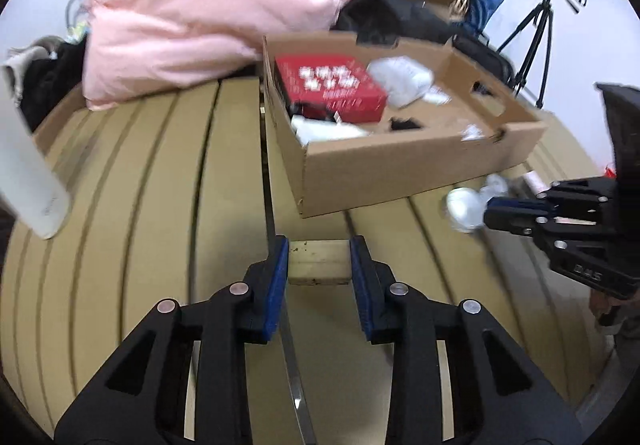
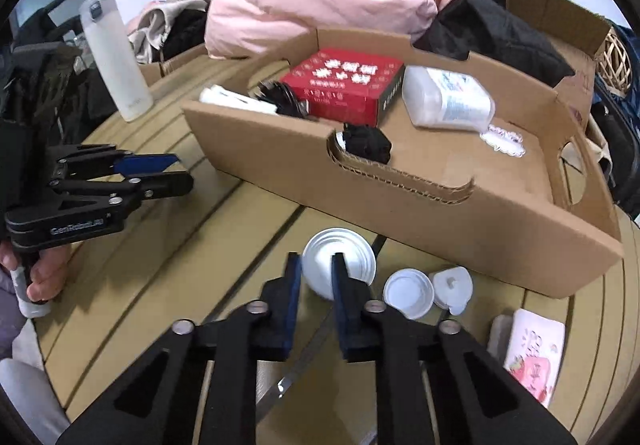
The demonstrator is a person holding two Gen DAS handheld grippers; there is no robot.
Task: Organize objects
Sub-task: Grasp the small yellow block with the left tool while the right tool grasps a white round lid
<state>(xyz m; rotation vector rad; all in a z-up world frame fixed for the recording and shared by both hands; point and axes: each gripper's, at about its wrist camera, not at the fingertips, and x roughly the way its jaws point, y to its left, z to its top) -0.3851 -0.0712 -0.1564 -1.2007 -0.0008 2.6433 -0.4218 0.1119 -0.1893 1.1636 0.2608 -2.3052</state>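
Observation:
A shallow cardboard tray [image 1: 400,161] [image 2: 460,213] sits on the slatted wooden table. It holds a red box [image 1: 332,85] [image 2: 348,85], a clear plastic container [image 2: 448,97], a small black object [image 2: 366,143] and white items. My left gripper [image 1: 319,261] is open and empty over the table, in front of the tray; it also shows in the right wrist view [image 2: 176,171]. My right gripper [image 2: 316,277] is open, its fingers either side of a white jar [image 2: 340,265] lying on the table; it also shows in the left wrist view [image 1: 490,211].
A white lid [image 2: 408,293], a white cap [image 2: 452,287] and a pink packet [image 2: 534,353] lie by the jar. A white bottle [image 2: 114,57] [image 1: 28,181] stands at the left. A pink pillow [image 1: 208,5], dark clothes and a tripod [image 1: 536,33] are behind the tray.

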